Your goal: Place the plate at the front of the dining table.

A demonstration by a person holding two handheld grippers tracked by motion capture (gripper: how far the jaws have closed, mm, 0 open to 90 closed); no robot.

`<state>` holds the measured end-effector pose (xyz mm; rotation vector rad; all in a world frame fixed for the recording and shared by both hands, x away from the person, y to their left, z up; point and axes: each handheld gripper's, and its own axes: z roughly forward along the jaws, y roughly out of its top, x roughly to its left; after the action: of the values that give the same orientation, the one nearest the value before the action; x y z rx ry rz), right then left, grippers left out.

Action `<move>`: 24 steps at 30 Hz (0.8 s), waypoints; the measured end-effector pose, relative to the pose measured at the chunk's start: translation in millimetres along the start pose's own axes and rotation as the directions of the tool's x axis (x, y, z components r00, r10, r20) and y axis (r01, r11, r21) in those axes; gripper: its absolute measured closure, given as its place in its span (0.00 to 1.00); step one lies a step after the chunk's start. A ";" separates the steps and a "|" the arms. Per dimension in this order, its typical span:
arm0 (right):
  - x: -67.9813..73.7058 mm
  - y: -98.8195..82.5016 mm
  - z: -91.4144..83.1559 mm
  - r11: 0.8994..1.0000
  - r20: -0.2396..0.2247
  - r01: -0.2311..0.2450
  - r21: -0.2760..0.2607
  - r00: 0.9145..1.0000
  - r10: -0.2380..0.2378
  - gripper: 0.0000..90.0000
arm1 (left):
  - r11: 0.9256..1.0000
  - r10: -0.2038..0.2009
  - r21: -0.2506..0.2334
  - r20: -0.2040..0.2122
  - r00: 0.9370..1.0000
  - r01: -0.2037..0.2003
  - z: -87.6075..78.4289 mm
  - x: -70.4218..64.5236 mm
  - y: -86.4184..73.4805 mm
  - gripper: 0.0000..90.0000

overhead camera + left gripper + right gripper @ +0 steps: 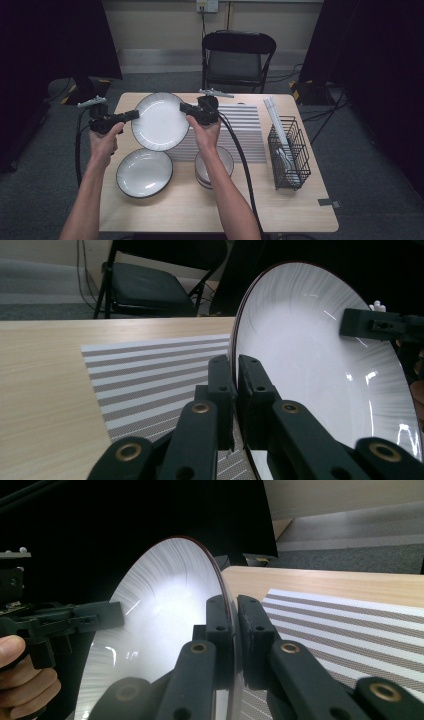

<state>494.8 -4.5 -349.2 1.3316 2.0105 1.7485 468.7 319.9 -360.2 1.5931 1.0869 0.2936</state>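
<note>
On the table [310, 210], two plates [160, 121], one basket [289, 150]

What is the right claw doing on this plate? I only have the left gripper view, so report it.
Observer: The right claw is shut on the plate's rim, one jaw on each face.
Operator: Good. Now tell me what lies on the person's side of that plate.
Observer: A second plate lies flat on the table.
</note>
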 end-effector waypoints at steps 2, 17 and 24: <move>-2.3 1.0 -3.8 1.000 0.002 0.002 -0.005 1.000 -0.002 0.95 | 1.000 0.012 0.009 -0.002 1.000 -0.012 2.8 -3.9 3.3 0.95; -30.7 2.0 -32.7 1.000 0.028 0.001 -0.017 1.000 0.000 0.95 | 0.999 0.039 0.031 0.040 0.998 -0.040 37.0 -26.8 1.2 0.95; -47.2 1.0 -37.7 1.000 0.041 -0.011 -0.004 0.999 0.011 0.94 | 0.999 0.028 0.045 0.047 0.999 -0.030 56.2 -28.5 -4.5 0.95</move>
<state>499.4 -64.2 -356.4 1.3683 1.9808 1.7145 489.6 261.8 -373.3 1.6495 1.0424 0.2521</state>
